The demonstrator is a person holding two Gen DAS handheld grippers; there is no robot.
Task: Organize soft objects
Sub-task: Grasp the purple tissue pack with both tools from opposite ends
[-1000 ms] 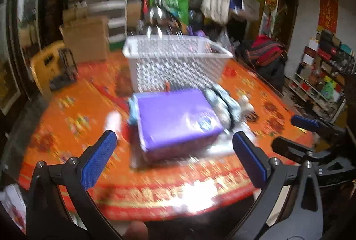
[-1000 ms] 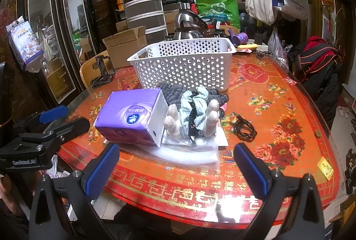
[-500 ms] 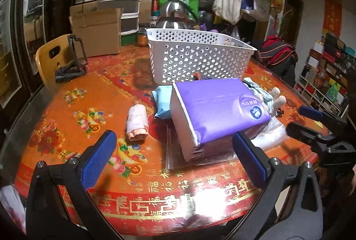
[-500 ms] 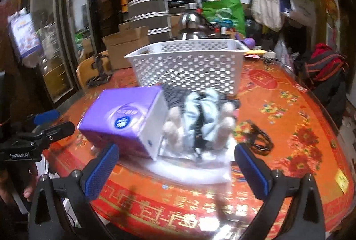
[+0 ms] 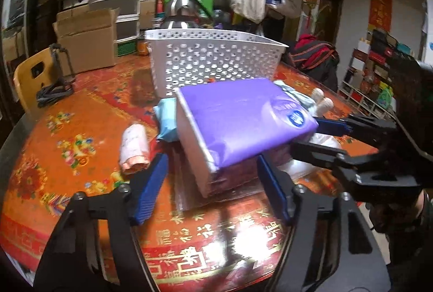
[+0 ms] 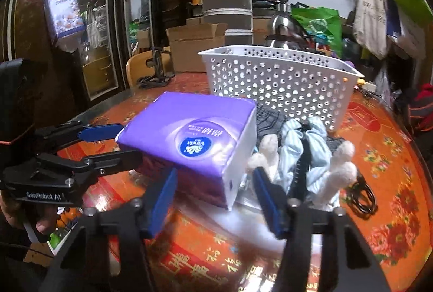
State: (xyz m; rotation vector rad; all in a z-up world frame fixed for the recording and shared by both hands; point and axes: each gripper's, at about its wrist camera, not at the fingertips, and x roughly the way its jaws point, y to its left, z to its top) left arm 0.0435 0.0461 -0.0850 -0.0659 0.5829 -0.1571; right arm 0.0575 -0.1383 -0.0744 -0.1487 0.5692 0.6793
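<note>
1. I have both tools at the purple tissue pack (image 5: 240, 119), which lies on the desk (image 5: 81, 129) just in front of the white basket (image 5: 213, 59), resting on a clear plastic bag (image 5: 189, 197).
2. My left tool (image 5: 212, 179) has just been closing its jaws. They now bracket the pack's near white end, but I see a gap beside each pad, so nothing is gripped.
3. My right tool (image 6: 213, 197) has been closing too. Its jaws stand either side of the pack's other end; the left pad sits at the purple face, and the right pad is between the pack and the gloves (image 6: 305, 156). It does not look clamped yet.
4. I judge the step in hand to be a two-handed pickup of the pack, the first item bound for the basket, which looks empty from here.
5. Next I need both tools pushed a little further in and squeezed until the pads bite, evenly, since the pack will squash.
6. Then a level lift over the basket rim, keeping the bag and gloves from dragging along.
7. The pink roll (image 5: 135, 148) and blue cloth (image 5: 165, 121) wait at the left.
</note>
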